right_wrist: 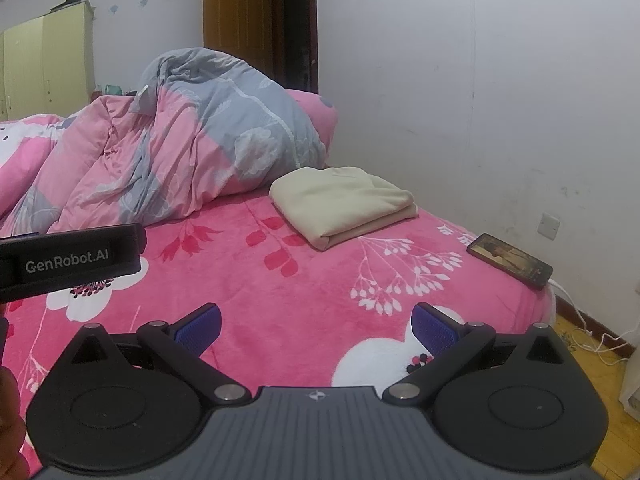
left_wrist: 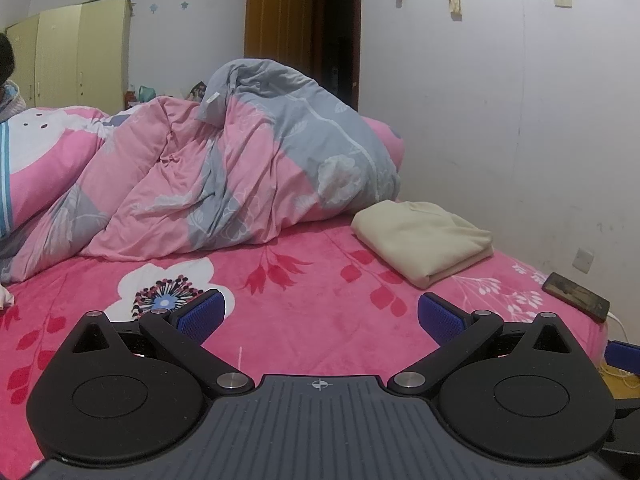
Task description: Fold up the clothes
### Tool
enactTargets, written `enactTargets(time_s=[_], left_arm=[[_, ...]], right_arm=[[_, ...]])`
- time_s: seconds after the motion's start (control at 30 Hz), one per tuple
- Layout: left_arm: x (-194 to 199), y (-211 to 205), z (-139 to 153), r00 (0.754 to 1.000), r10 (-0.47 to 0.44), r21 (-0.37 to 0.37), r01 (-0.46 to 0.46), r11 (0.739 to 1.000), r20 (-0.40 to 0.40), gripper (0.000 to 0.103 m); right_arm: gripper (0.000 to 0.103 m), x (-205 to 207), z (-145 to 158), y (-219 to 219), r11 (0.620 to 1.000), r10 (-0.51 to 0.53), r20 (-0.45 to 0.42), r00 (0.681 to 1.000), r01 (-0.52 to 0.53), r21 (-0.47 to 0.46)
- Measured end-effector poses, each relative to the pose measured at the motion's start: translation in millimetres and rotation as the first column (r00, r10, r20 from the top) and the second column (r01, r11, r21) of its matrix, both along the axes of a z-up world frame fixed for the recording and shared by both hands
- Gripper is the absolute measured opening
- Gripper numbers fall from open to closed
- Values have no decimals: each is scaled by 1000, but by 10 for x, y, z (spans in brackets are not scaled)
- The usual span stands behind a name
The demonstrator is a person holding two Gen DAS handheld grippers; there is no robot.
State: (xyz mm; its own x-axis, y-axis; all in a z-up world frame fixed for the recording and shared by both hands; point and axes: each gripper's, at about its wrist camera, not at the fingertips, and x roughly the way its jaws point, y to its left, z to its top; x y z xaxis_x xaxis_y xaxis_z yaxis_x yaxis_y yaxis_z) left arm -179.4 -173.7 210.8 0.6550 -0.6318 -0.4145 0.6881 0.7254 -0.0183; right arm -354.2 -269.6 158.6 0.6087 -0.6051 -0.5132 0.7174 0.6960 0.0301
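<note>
Both tools are hovering low over the pink floral bedspread (right_wrist: 280, 280), and neither is carrying anything: the left tool (left_wrist: 320, 314) is sitting with its blue pads spread wide, and the right tool (right_wrist: 316, 326) is gaping just the same. The cream garment (right_wrist: 340, 204) is lying ahead of them toward the wall side of the bed, just beside the foot of the rumpled pink-and-grey duvet (right_wrist: 180, 140), already looking folded into a neat, thick rectangle with stacked layers showing at its near edge. It is reading as soft, light knit or fleece, limp rather than stiff, so it is likely going to sag and slide apart if pinched by one layer; taking all layers together at the near folded corner looks safest. A dark phone (right_wrist: 510, 260) is resting well apart near the bed's edge. Whether another garment is waiting at the far left of the left wrist view is hard to say.
</note>
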Motion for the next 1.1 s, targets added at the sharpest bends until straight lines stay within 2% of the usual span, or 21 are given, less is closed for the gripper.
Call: enactTargets(time_s=[1.1], left_arm=[[21, 13, -19, 1000, 7, 4, -7, 1000, -6, 103]], right_arm=[[103, 16, -28, -7, 1000, -3, 2, 1000, 3, 8]])
